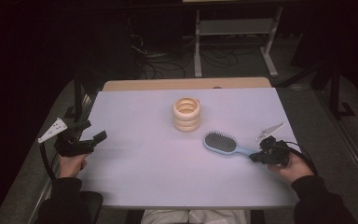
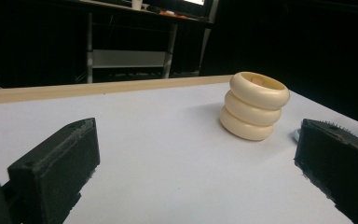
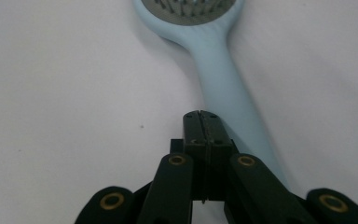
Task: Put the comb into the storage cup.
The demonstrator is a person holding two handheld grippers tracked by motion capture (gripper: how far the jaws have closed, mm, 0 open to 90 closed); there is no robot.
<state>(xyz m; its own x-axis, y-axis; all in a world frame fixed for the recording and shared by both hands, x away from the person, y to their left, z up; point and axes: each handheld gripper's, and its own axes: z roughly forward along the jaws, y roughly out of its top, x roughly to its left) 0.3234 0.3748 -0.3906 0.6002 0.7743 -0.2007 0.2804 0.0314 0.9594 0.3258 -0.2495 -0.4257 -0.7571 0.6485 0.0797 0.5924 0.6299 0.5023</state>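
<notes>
A light blue hairbrush [image 1: 220, 142] lies bristles up on the white table [image 1: 144, 172], right of centre, its handle pointing to the right. My right gripper [image 1: 255, 157] is at the end of that handle. In the right gripper view its jaws [image 3: 201, 116] are shut flat against each other, and the hairbrush handle [image 3: 223, 79] runs past their right side, not between them. A cream stack of three rings [image 1: 186, 114] stands at the table's middle rear. My left gripper [image 1: 93, 131] rests at the left edge, open and holding nothing, facing the ring stack [image 2: 255, 106] between its wide-set jaws [image 2: 195, 135].
A wooden strip [image 1: 186, 84] borders the table's far edge. Behind it are a metal shelf frame [image 1: 235, 28] and cables on a dark floor. The person's sleeves come in at the bottom corners.
</notes>
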